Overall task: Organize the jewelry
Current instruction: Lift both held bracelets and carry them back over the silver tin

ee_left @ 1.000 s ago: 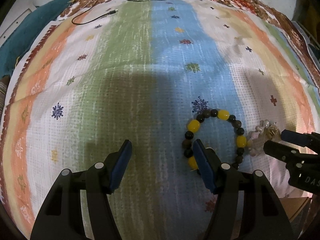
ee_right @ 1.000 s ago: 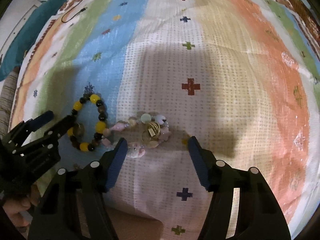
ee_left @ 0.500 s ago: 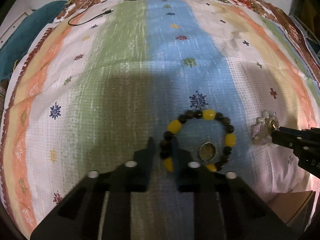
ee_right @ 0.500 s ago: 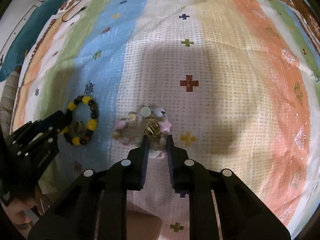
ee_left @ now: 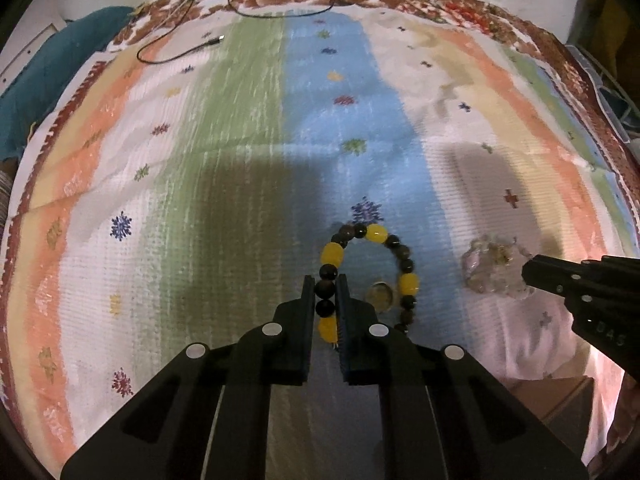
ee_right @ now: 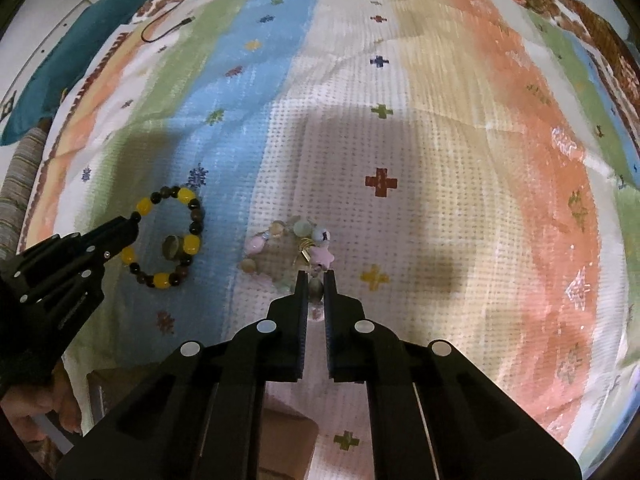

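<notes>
Left wrist view: left gripper (ee_left: 325,298) is clenched on the yellow-and-dark bead bracelet (ee_left: 370,276), lower centre; right gripper (ee_right: 315,292) pinches the pastel charm bracelet (ee_right: 290,250), mid-frame. Both are grasped, so lifting likely comes next. Two bracelets, one black cable (ee_left: 180,50) upper left, on the striped bedspread (ee_left: 240,160).

1. My left gripper (ee_left: 325,294) is clamped on the near-left side of the yellow-and-dark bead bracelet (ee_left: 370,274), with beads showing between the narrow jaws.
2. The bracelet lies on the striped cloth (ee_left: 240,152), on its blue band.
3. A small round charm (ee_left: 380,298) sits inside the loop.
4. My right gripper (ee_left: 528,270) touches the pale bead bracelet (ee_left: 490,266) at the right.
</notes>
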A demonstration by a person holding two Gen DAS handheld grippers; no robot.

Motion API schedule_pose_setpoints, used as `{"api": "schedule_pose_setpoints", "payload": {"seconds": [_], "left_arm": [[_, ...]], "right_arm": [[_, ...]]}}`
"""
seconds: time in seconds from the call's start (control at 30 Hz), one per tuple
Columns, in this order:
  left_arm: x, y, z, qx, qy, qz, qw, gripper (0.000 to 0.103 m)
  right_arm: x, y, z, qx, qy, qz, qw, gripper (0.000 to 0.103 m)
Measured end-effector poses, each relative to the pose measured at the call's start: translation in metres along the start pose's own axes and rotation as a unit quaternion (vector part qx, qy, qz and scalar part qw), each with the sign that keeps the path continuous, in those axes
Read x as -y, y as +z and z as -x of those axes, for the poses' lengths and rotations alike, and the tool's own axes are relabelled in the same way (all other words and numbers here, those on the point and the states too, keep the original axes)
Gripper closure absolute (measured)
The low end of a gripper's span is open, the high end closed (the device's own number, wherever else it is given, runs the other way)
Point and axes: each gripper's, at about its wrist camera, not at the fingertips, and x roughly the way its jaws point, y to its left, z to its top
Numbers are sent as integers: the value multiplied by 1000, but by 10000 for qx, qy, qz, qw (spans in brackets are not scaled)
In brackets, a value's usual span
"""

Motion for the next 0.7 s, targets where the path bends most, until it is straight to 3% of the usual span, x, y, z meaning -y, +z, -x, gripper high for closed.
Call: {"api": "schedule_pose_setpoints", "payload": {"seconds": [0.47, 0.7], "left_arm": [[3, 5, 32, 151, -168, 140, 9996, 94], [11, 8, 50, 260, -230, 103, 9993, 94]], "right_arm": [[-2, -5, 34, 375, 91, 118, 9992, 95], [-8, -7, 50, 616, -55, 275, 9977, 95]]}}
